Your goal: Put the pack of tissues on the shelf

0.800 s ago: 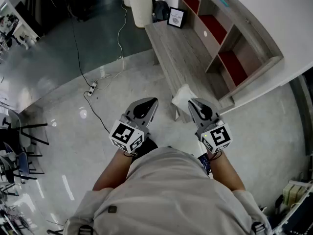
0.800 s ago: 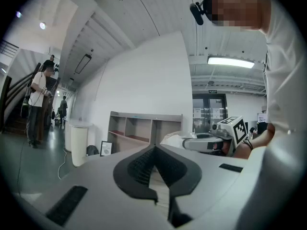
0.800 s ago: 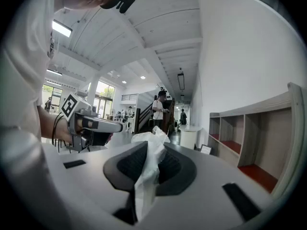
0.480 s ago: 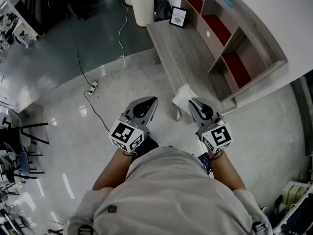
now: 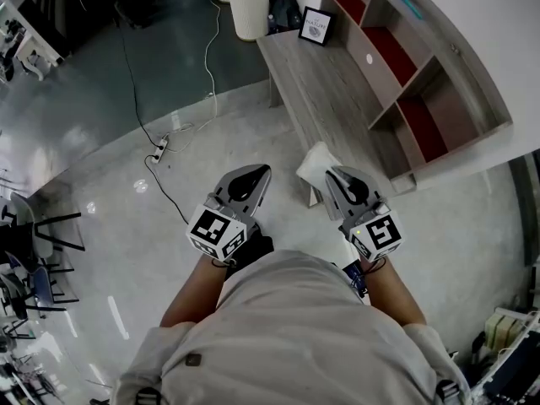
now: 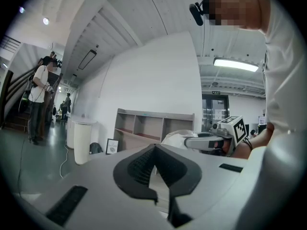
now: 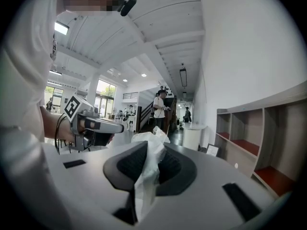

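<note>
Open grey floor (image 5: 110, 192) on the left and ahead, with a cable (image 5: 173, 129) trailing across it. A long wooden desk (image 5: 329, 91) runs away from the person, and its near end is just beyond the right hand-held gripper (image 5: 332, 175). The shelf (image 5: 422, 99) stands along the desk's right edge against the wall; its compartments are open at the front and have red bases. A picture frame (image 5: 317, 26) stands at the desk's far end, next to a white bin (image 5: 249, 2).

Right hand-held gripper is clamped on the pack of tissues (image 5: 315, 164), held in the air short of the desk; the right gripper view shows white wrap pinched between the pads (image 7: 146, 152). In the head view the gripper covers part of the pack. Left hand-held gripper (image 5: 256, 174) has its jaws together with nothing between them.

The person's torso hides the elbows. Both forearms reach forward side by side, apart, with the grippers pointing toward the desk.
</note>
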{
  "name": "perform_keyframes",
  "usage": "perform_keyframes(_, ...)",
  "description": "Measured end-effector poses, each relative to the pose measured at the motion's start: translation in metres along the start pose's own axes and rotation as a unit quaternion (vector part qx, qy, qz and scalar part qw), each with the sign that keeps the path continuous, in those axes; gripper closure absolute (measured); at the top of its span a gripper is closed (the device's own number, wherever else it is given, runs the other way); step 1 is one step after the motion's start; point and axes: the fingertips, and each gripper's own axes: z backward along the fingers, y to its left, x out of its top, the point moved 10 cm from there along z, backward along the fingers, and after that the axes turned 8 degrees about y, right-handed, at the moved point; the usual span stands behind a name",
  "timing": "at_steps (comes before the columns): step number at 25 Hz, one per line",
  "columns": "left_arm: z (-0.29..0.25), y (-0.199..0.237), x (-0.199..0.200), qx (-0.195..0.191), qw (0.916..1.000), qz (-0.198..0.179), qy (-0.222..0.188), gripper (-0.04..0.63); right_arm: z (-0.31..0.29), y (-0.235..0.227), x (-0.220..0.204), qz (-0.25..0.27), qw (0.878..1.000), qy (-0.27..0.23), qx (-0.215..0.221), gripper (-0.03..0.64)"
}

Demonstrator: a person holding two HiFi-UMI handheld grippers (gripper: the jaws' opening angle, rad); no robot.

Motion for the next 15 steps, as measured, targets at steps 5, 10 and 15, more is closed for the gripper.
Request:
perform_keyframes(5,0.0,0.053,0.009,-0.012,0.9999,-0.002,0.002,0.581,-0.051,0.0,0.017,-0.002,1.0,0.004,-0.007,0.561)
perform_keyframes(10,0.007,0.111,0.019,-0.018,0.9998,-0.004,0.005,0.58,-0.101,0.003,0.033,0.012,1.0,-0.004,-0.01,0.561)
perform_keyframes(15,0.011,0.152,0.021,-0.022,0.9997,-0.004,0.007,0.581,-0.141,0.011,0.04,0.012,1.0,0.0,-0.013,0.561)
